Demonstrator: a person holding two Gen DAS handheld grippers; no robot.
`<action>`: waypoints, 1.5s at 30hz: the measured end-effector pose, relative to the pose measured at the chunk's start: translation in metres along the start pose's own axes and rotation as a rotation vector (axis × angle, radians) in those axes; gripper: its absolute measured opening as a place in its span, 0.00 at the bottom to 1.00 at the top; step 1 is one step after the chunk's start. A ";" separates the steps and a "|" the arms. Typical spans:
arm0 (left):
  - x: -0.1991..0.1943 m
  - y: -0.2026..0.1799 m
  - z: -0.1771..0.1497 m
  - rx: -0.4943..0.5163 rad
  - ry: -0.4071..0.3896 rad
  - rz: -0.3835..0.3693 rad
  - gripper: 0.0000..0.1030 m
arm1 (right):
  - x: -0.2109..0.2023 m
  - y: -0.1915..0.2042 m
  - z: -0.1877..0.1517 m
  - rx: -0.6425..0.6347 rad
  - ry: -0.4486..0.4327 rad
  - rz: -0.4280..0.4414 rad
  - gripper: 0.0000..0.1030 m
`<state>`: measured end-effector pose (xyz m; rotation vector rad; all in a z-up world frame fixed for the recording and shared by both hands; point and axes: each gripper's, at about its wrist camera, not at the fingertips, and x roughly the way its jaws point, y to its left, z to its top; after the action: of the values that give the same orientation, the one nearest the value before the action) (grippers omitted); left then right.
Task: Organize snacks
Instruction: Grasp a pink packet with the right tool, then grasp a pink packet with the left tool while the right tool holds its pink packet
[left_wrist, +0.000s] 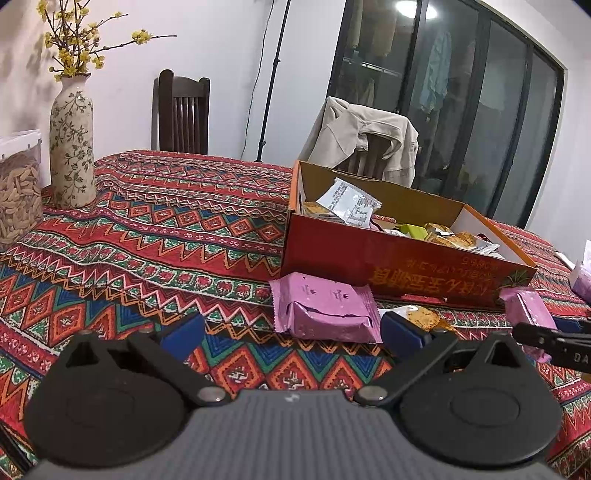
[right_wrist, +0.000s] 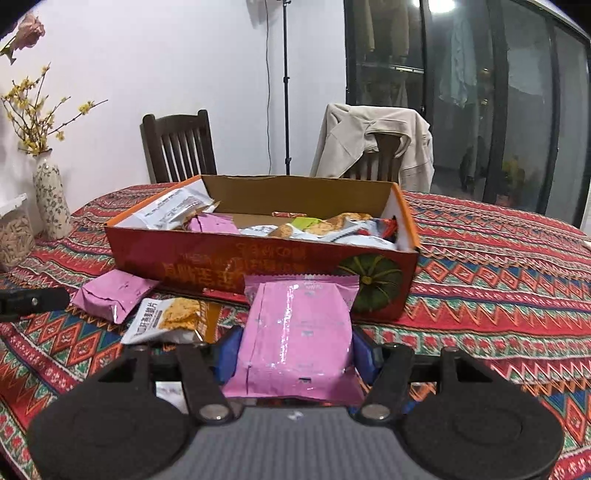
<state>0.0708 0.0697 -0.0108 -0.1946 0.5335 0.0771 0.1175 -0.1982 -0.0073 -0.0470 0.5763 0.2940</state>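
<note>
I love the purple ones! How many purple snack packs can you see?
3: one in the right gripper's fingers, one on the tablecloth, one inside the box. More may be hidden.

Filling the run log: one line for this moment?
right tool: shut on pink packet | left tool: open, empty | box: ahead

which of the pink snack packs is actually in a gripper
The pink pack between the right gripper jaws; the other loose pink pack lies on the cloth left of it.
</note>
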 end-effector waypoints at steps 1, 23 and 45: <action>0.000 0.000 0.000 -0.001 0.000 0.003 1.00 | -0.001 -0.002 -0.002 0.004 -0.002 -0.004 0.59; 0.048 -0.036 0.038 0.179 0.130 0.050 1.00 | -0.001 -0.020 -0.012 0.107 -0.020 -0.021 0.59; 0.079 -0.035 0.026 0.127 0.207 0.040 0.67 | 0.002 -0.023 -0.013 0.121 -0.009 -0.027 0.59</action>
<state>0.1559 0.0428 -0.0239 -0.0685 0.7466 0.0620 0.1188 -0.2212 -0.0202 0.0636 0.5827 0.2322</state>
